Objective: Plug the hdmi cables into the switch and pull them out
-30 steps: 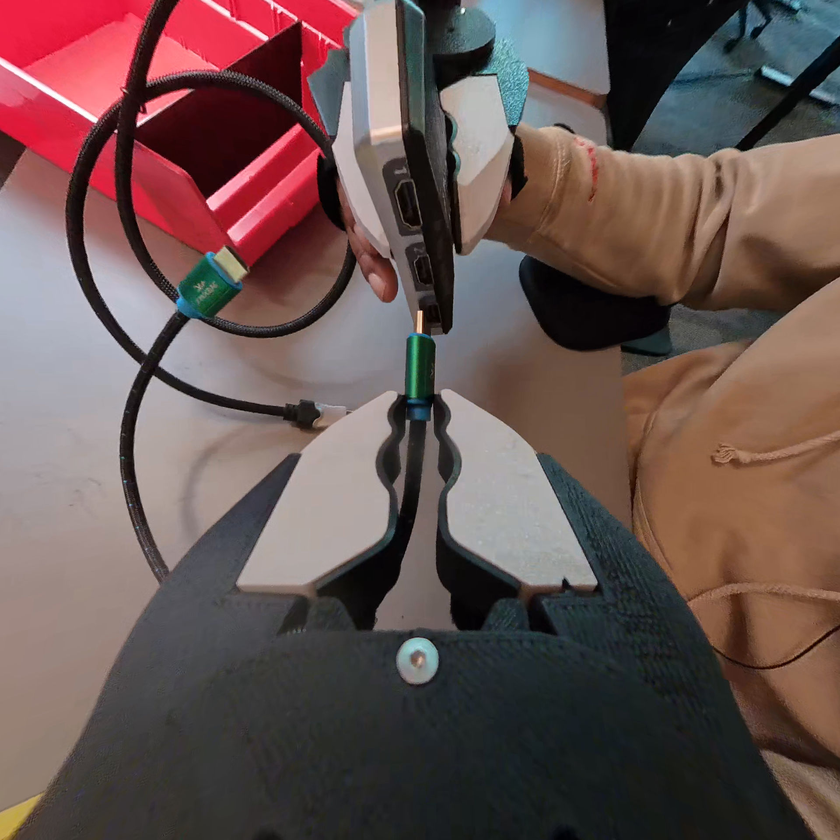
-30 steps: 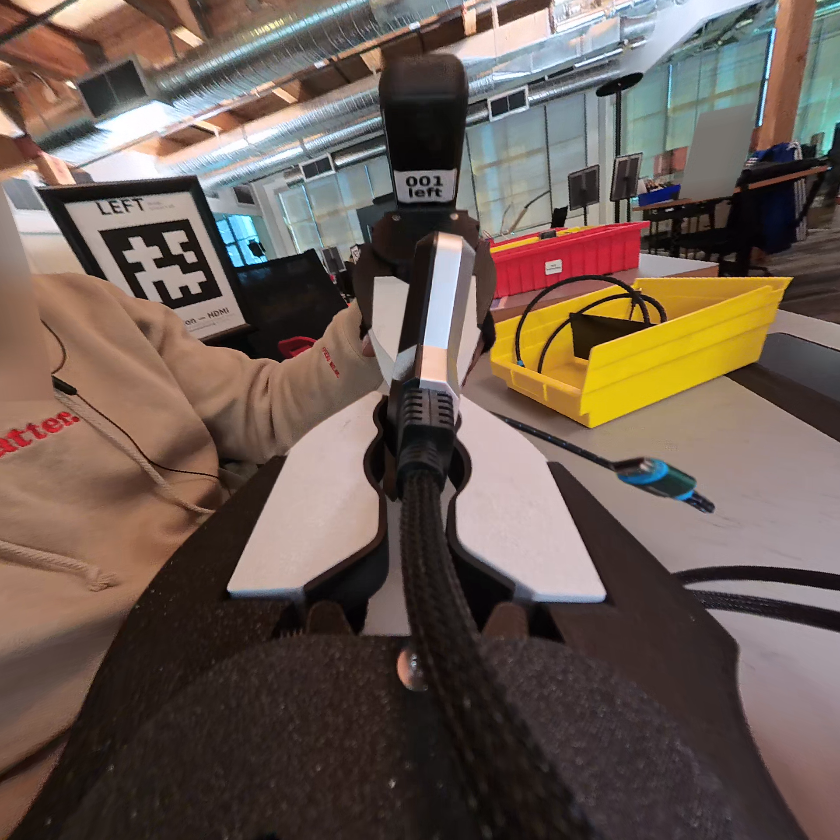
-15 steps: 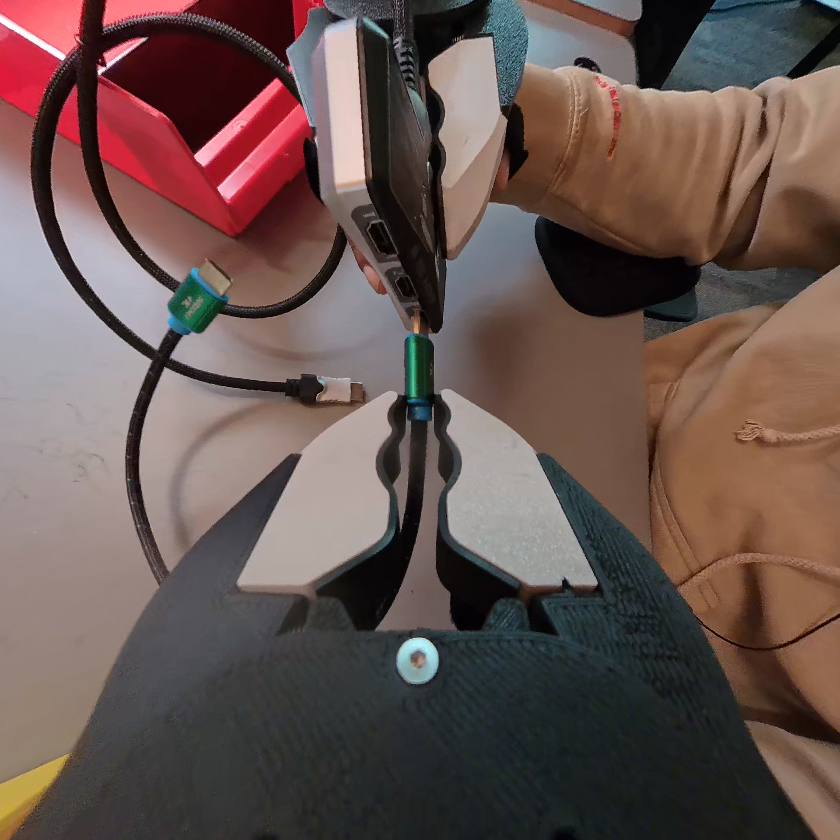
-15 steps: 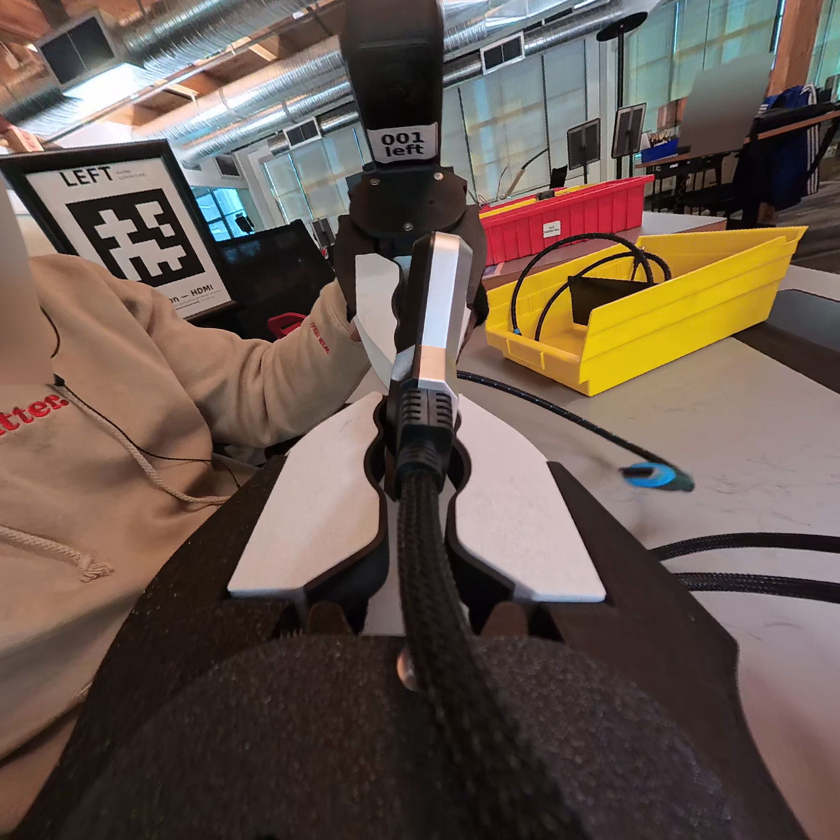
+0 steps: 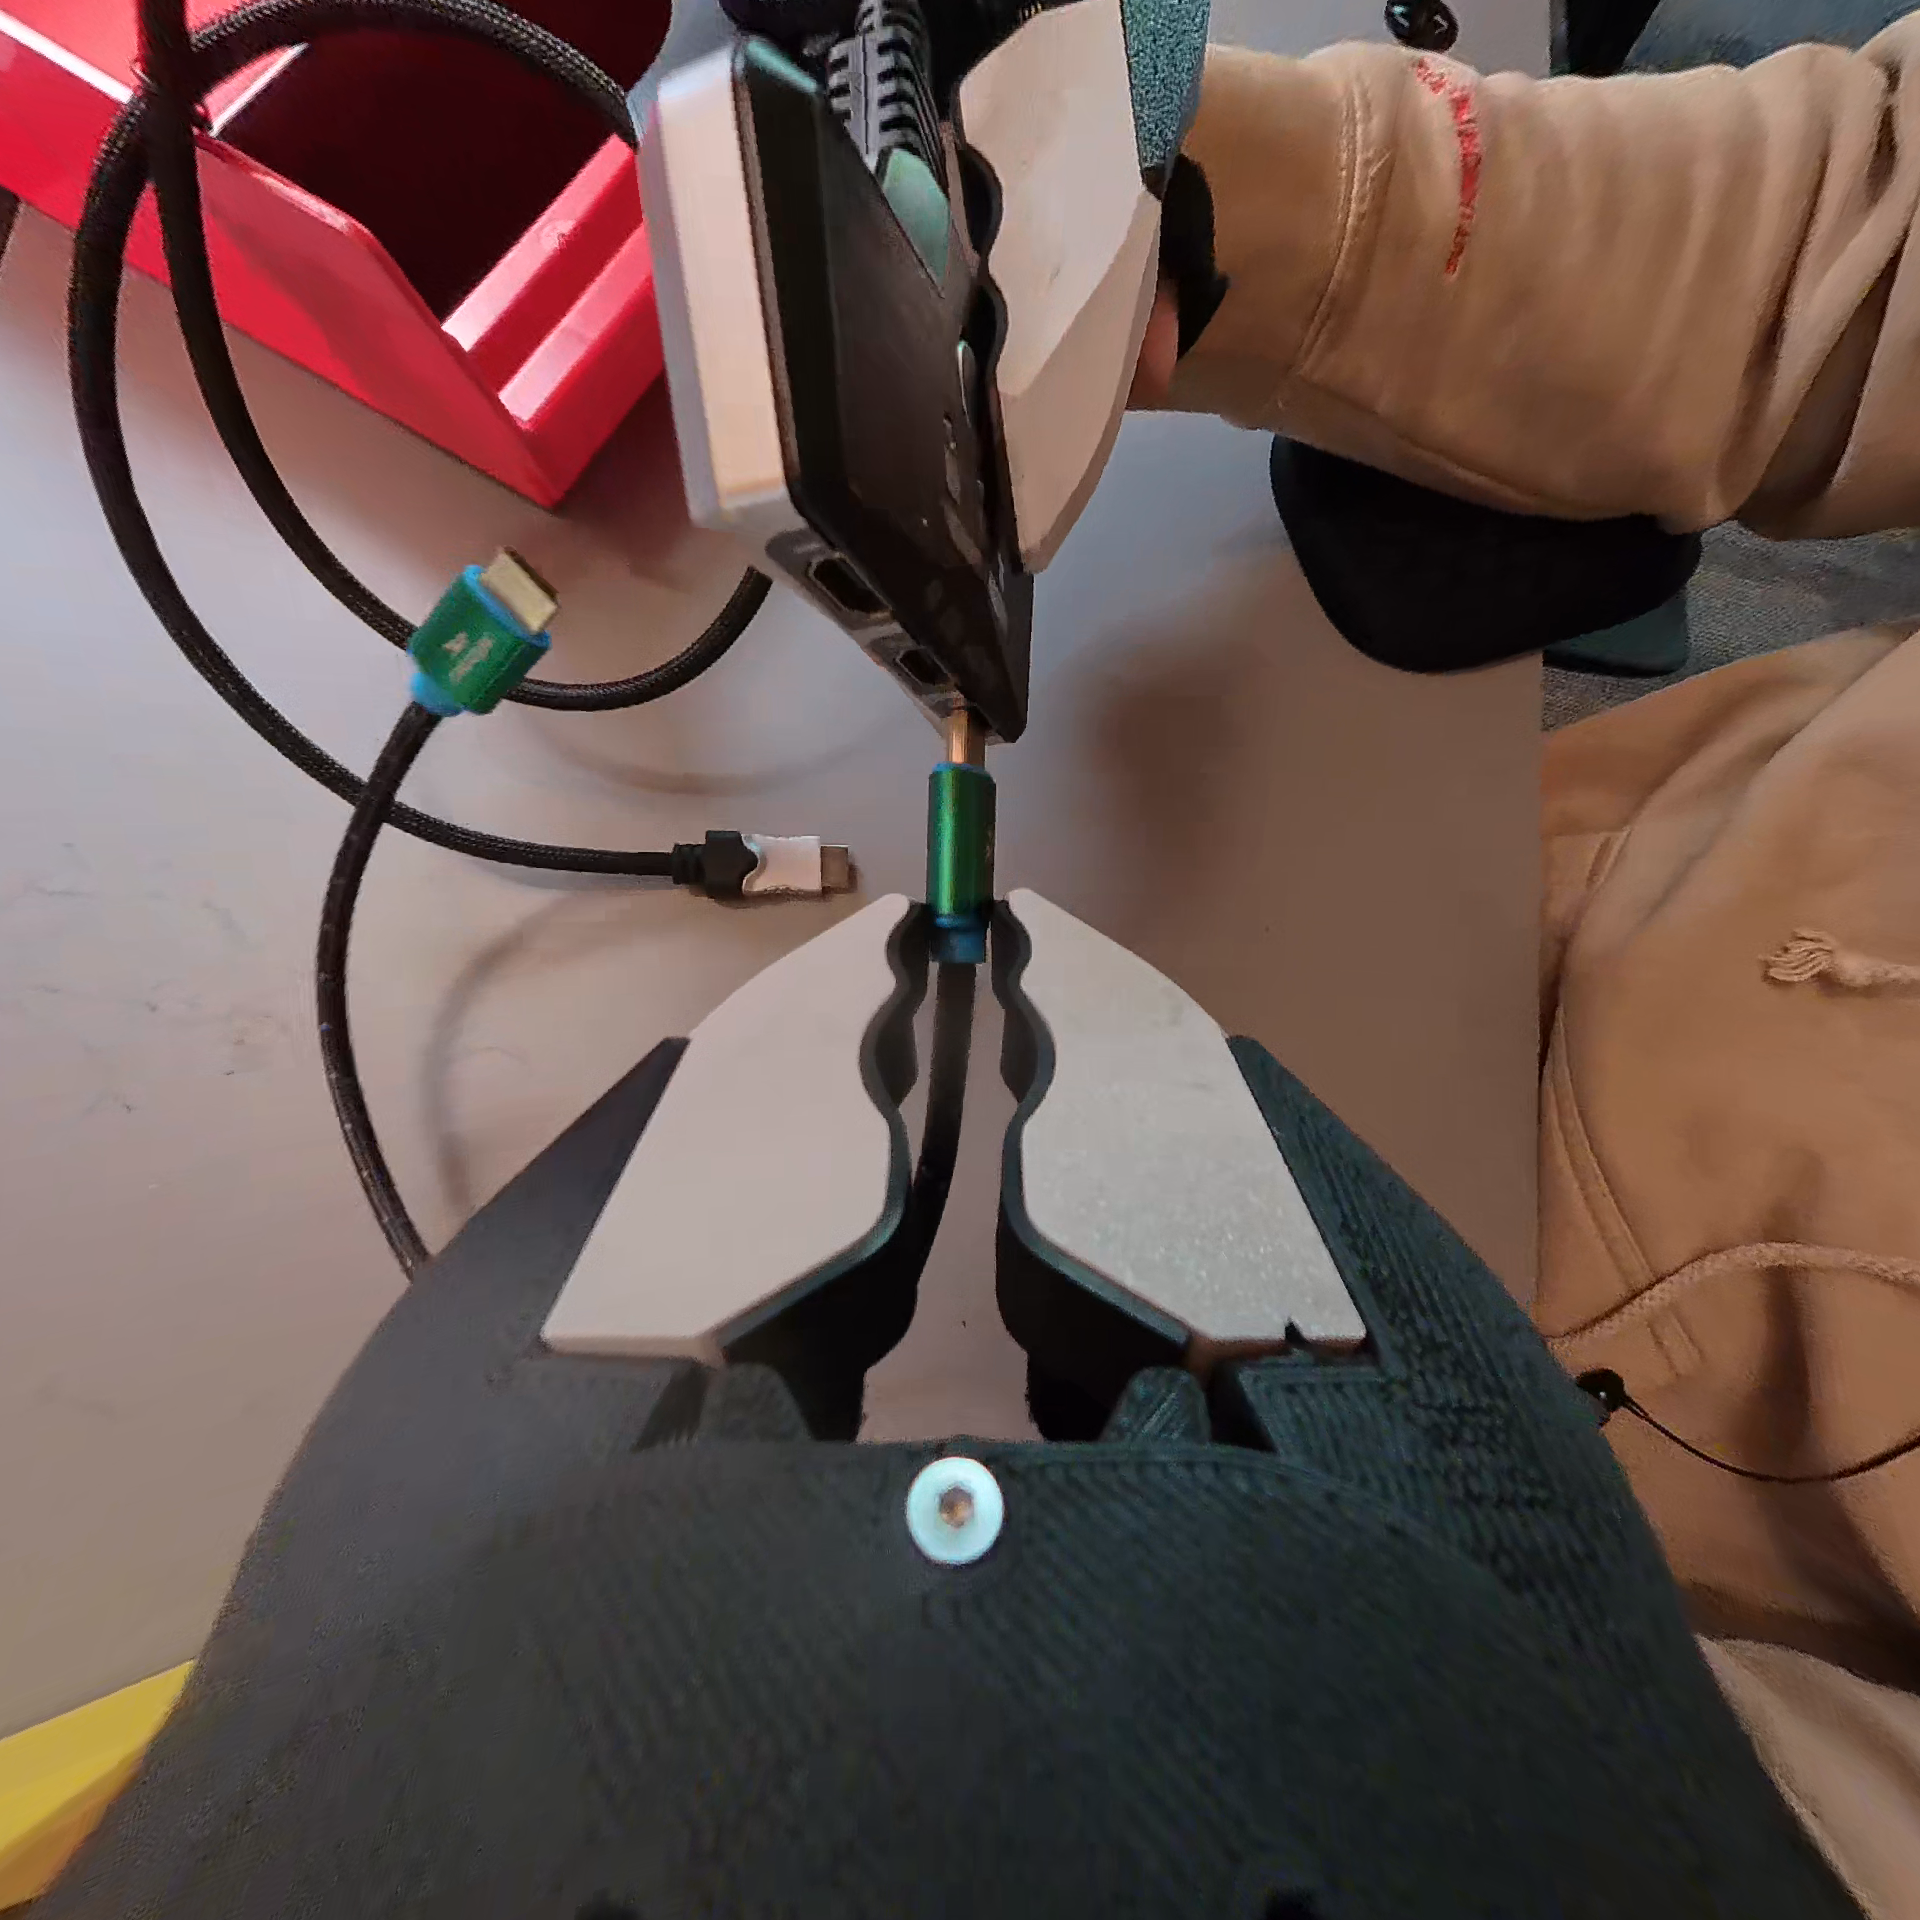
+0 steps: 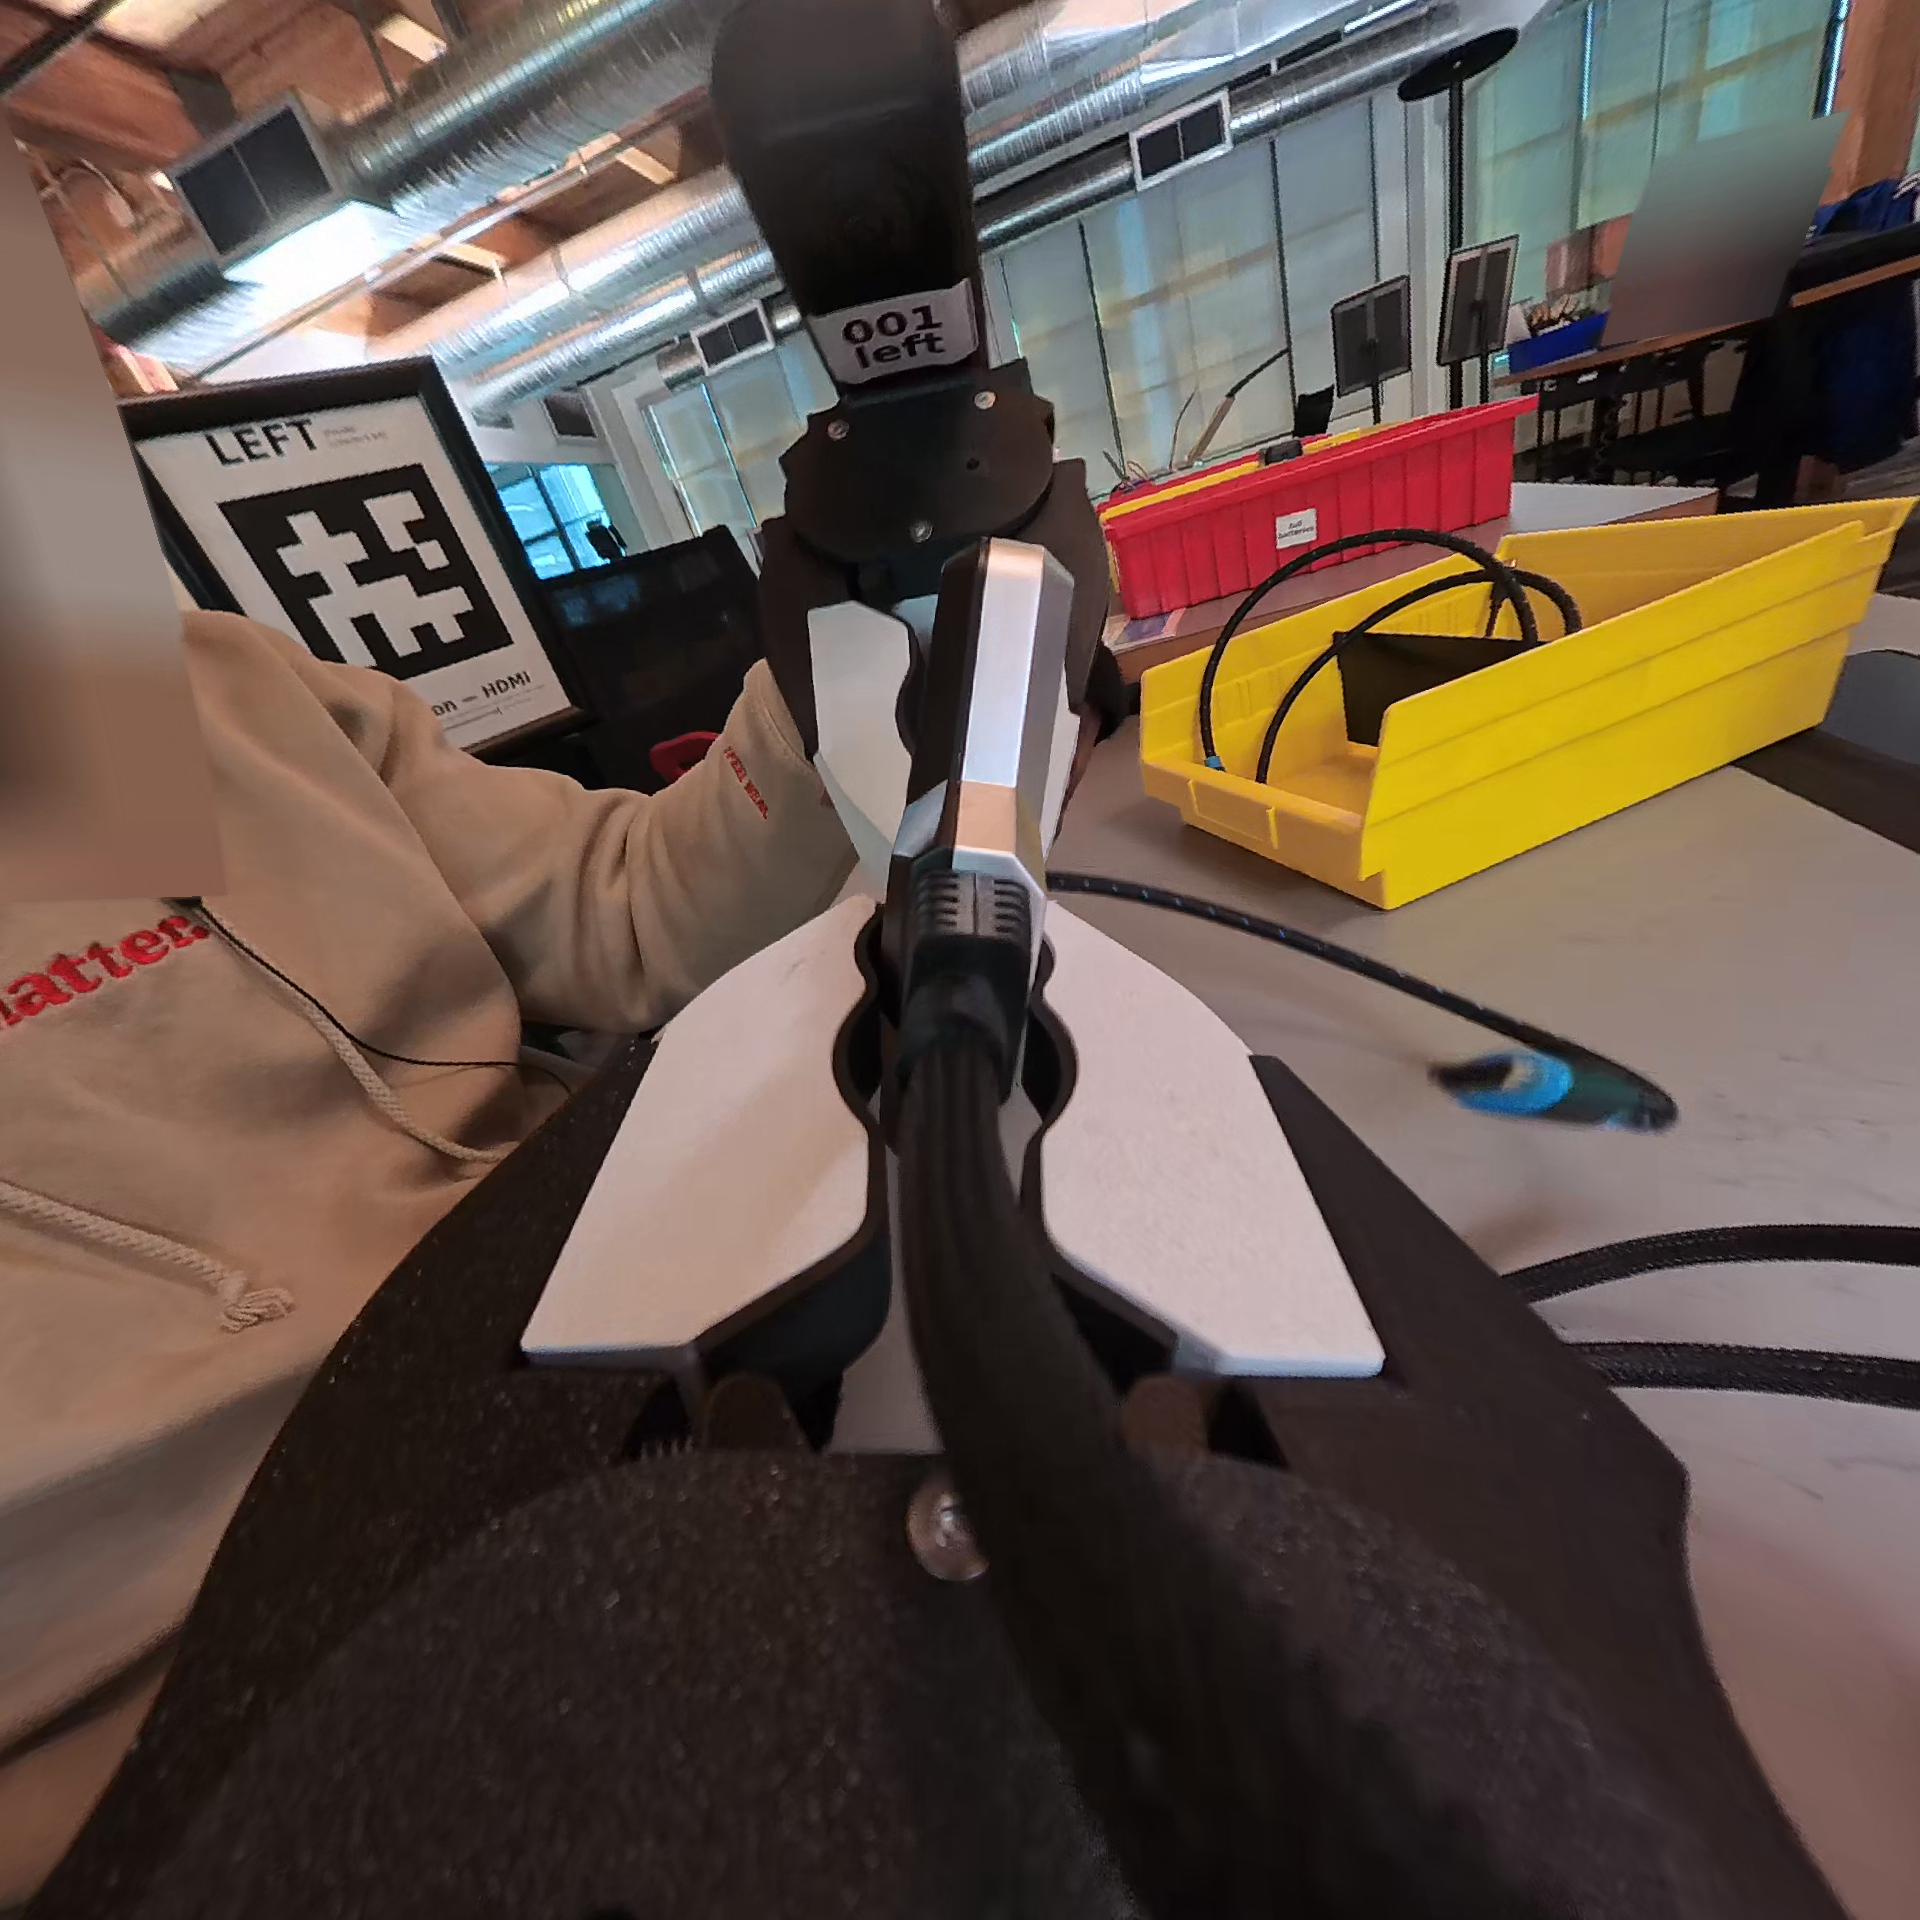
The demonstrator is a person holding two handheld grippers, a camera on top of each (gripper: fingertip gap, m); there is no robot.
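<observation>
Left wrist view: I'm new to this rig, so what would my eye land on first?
Dead centre, the green plug pinched in the left claw, its gold tip meeting the lowest port of the silver-and-black switch. The right claw holds that switch from above, and a red bin glows at top left.

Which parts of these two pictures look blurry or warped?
Right wrist view: the blue plug lying on the table is motion-smeared, and wide-angle bending curves the ceiling ducts. Left wrist view: mostly sharp, green plug crisp, edges bowed.
</observation>
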